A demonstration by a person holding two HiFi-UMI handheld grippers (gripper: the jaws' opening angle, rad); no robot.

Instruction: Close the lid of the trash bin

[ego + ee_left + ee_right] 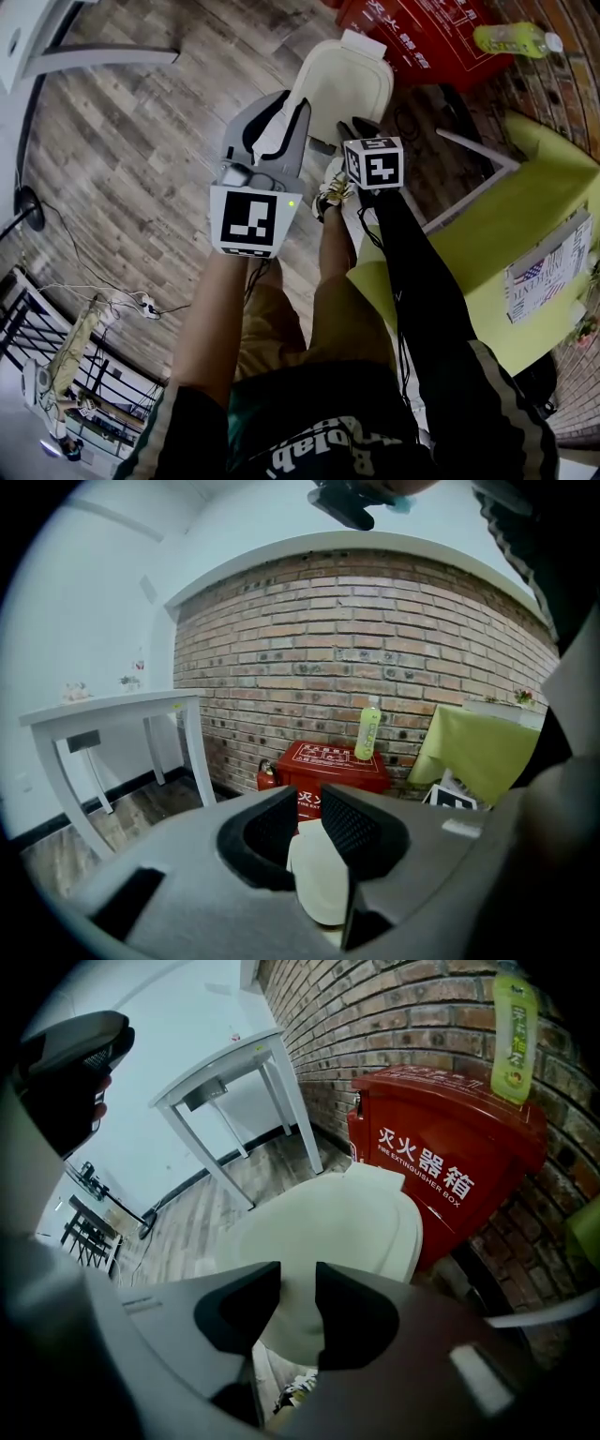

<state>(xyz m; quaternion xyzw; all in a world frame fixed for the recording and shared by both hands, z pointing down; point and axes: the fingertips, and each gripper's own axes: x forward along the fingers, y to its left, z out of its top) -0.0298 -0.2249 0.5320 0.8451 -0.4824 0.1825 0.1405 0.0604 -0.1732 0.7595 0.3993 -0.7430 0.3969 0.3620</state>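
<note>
Behind the left gripper (279, 112) and right gripper (359, 127), both parted, empty, the bin lid (347, 75) shows partly.

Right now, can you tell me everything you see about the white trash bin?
The cream-white, smooth plastic-looking trash bin stands on the brown wooden plank floor, just in front of the red fire extinguisher box. Its top is rounded, with a small tab on the side nearest the box. I cannot tell whether the lid is up or down. The left hand-held gripper and right hand-held gripper point at it with jaws apart, and seem not to touch it.
</note>
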